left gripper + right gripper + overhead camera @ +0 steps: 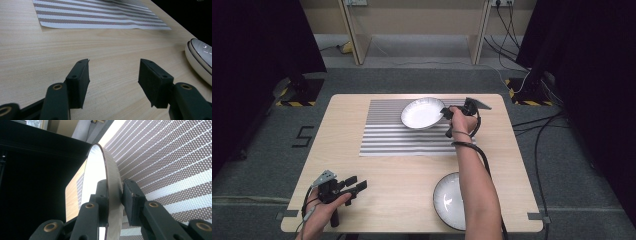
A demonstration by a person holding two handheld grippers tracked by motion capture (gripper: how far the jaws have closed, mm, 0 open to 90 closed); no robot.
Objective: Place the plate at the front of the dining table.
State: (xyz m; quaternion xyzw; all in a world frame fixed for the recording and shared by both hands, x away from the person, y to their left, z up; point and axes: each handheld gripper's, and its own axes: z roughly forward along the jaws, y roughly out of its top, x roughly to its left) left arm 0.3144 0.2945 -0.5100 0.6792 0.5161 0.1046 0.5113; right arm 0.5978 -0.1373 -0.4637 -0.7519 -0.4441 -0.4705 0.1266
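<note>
The high view looks forward and down on the whole desk [412, 200] from its near edge. The left gripper view skims low across the wood toward the striped placemat [100, 15]. The right gripper view sits close above that placemat [175, 157], which the other two views also show.

Your far plate [422, 113] sits over the mat [387, 135] mid-worktop [362, 200]; the second plate [449, 202] lies near your edge, right.

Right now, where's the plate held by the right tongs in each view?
High view: the held plate sits upper centre, over the striped mat.
Left gripper view: not in it.
Right gripper view: centre, rim clamped by the right tongs.
Shared landmark: the striped mat.
</note>
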